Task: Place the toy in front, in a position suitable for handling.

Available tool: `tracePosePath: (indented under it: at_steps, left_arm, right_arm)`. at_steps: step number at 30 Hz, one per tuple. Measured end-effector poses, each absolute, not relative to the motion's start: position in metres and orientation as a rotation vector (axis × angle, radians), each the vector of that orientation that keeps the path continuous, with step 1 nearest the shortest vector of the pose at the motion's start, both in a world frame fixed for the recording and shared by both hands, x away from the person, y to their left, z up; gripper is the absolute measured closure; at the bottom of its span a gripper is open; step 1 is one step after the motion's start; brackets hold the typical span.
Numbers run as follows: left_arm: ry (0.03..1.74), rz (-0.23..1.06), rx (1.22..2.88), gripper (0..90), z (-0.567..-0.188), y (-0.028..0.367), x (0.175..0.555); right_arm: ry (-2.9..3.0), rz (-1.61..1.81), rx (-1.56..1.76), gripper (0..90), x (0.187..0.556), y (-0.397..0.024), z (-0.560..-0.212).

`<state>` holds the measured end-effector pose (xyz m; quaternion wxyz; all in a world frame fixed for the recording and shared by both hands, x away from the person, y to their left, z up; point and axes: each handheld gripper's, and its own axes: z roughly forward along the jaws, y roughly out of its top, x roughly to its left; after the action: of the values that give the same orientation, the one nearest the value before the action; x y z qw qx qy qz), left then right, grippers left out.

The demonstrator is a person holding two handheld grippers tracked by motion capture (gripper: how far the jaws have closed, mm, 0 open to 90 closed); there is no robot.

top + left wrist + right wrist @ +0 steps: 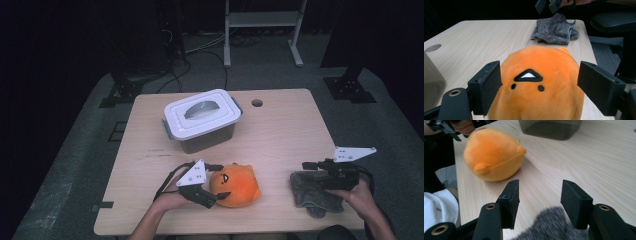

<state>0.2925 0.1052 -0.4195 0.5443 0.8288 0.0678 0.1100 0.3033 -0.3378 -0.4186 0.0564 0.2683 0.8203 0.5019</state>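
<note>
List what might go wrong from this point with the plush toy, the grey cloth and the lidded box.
1. The left gripper straddles the orange plush with both pads apart from its sides; closing now may pinch only soft fabric, so it could slip.
2. The grey cloth lies near the table's front edge beneath the right gripper's open jaws; a nudge might push it off.
3. The lid covers the box, so nothing can go in yet.
</note>
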Motion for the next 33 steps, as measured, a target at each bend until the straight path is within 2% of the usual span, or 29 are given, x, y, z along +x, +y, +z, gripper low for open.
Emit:
tracePosePath:
  at_steps: [8, 33]
  left_arm:
    - [0.198, 0.282, 1.958, 15.1, -0.416, 0.115, 0.296]
    - [0.301, 0.375, 1.894, 14.1, -0.39, 0.149, 0.32]
  right_arm:
    - [2.549, 1.544, 0.725, 45.2, 0.307, -0.308, -0.421]
    - [2.594, 1.54, 0.646, 38.2, 0.307, -0.281, -0.422]
